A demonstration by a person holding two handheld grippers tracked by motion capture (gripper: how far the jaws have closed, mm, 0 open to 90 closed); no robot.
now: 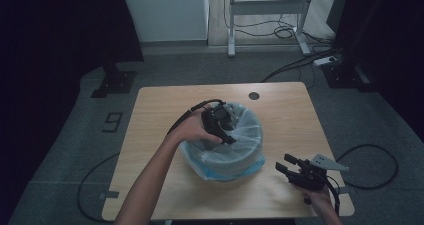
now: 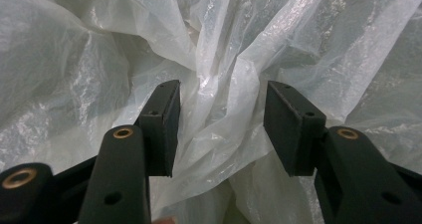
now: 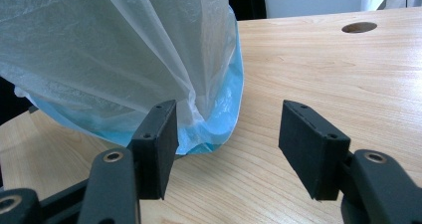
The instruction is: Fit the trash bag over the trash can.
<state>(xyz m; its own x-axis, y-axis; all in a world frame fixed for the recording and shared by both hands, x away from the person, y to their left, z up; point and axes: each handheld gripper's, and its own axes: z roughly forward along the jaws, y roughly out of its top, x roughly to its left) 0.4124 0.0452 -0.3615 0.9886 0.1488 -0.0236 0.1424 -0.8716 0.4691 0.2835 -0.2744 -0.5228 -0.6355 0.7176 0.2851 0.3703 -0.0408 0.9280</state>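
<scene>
Grey carpet and a pale wooden surface [image 1: 165, 105], with a bag-lined bin near its middle.

From above, your left gripper [image 1: 220, 125] reaches down into the mouth of the bin [image 1: 235, 160], whose opening faces up and whose long axis stands upright; your right gripper [image 1: 300, 172] rests apart, just right of the bin, clearly the farther one.
Along your left gripper [image 2: 221, 127], the fingers [image 2: 161, 127] stand apart with a gathered fold of the white liner [image 2: 219, 99] straight ahead between them, unpinched.
Along your right gripper [image 3: 226, 149], the fingers [image 3: 308, 147] are apart on nothing; the liner's [image 3: 114, 55] blue-edged bulge lies ahead and left of them.
</scene>
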